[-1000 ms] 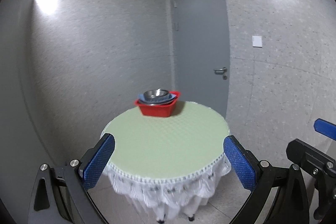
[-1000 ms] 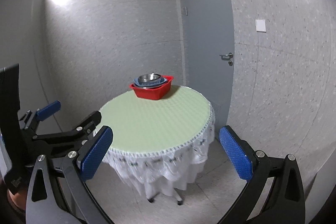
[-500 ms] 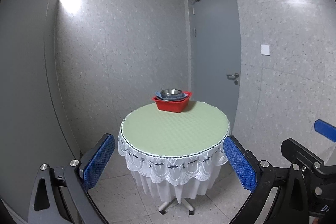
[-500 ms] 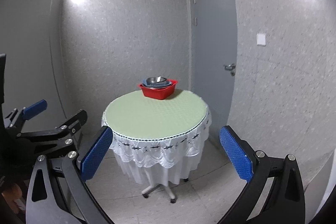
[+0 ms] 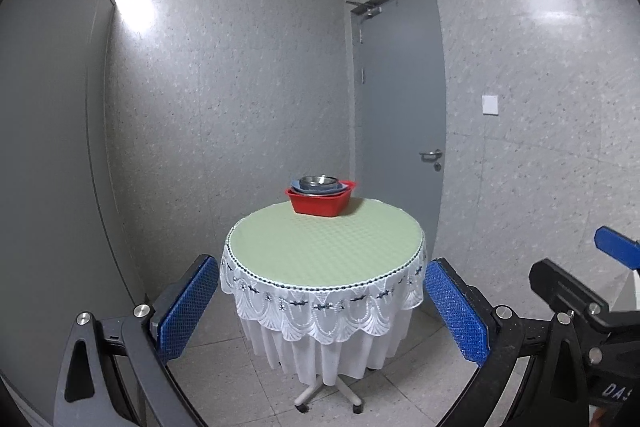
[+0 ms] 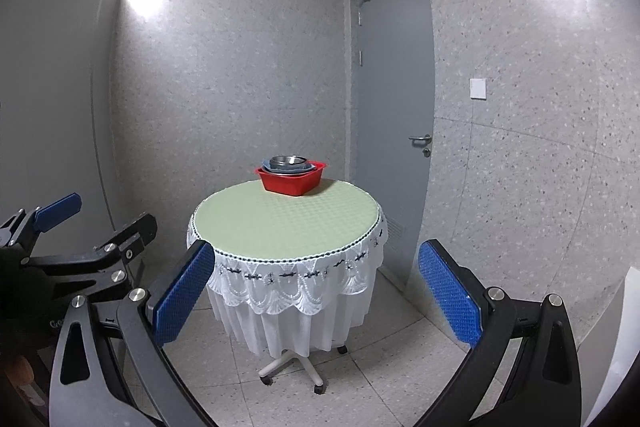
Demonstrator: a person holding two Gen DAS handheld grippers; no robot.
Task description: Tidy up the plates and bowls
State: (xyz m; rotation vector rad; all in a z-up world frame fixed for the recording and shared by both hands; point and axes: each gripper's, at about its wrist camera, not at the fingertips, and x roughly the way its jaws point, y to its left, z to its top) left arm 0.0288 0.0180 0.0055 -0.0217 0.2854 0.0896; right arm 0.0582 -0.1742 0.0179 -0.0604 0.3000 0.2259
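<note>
both grippers have backed away from the round table [image 5: 324,251] since the earlier frame; its pedestal base now shows. left gripper [image 5: 322,311] and right gripper [image 6: 316,293] stand wide open, holding nothing. red basin [image 5: 320,202] with nested steel bowl [image 5: 319,181] sits at the table's 12 o'clock edge. stacking appears complete; next move: none or retreat.

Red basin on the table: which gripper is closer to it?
Left, barely: the red basin lies straight ahead of the left gripper, but ahead and slightly leftward of the right gripper. Both are open, short of the table.
</note>
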